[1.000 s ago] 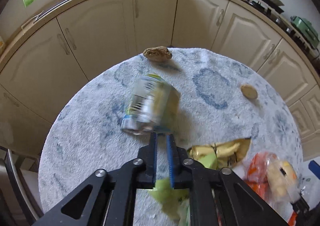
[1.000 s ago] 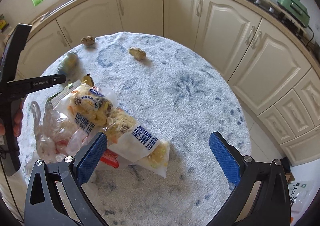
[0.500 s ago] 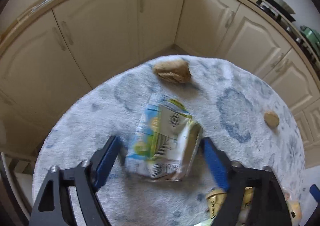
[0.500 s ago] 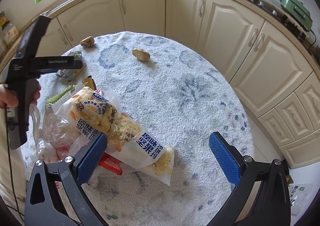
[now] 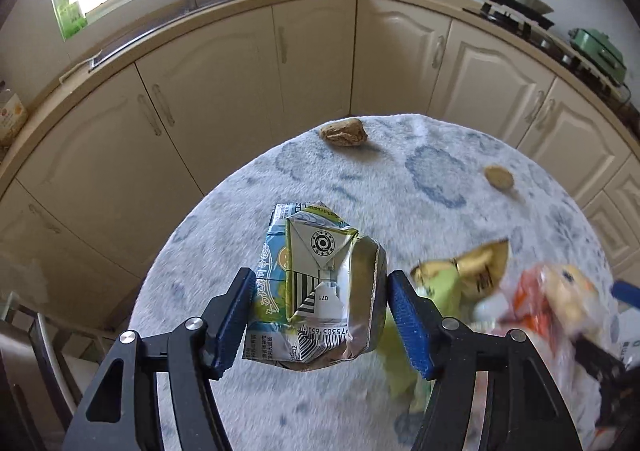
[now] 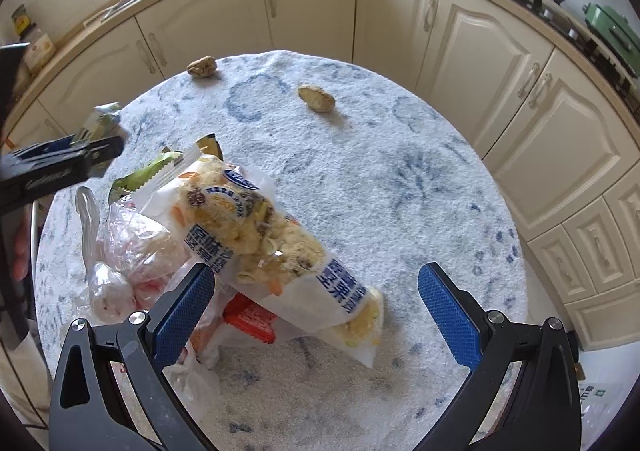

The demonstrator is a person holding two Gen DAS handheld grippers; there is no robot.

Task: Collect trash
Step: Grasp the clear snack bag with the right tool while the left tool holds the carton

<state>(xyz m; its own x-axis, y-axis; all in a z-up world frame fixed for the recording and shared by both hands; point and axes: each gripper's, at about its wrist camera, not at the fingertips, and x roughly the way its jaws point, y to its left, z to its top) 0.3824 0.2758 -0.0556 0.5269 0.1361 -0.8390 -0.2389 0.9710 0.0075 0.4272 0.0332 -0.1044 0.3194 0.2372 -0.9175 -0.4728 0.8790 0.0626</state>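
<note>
Blurred trash hides table (image 5: pixel 248 403) at right; left gripper (image 5: pixel 322 325) fingers clamp crushed carton (image 5: pixel 316 287); right gripper (image 6: pixel 316 315) gapes empty.

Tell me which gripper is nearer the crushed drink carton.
Left. The left gripper has the crushed drink carton between its fingers. The right gripper hovers apart, over the snack bag, nearer the table's near edge.

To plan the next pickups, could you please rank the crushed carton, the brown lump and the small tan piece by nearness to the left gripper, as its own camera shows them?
From the left gripper:
1. Crushed carton, between its fingers.
2. Brown lump, ahead near the table's far edge.
3. Small tan piece, far right; close to the lump's distance, so this order is tentative.
</note>
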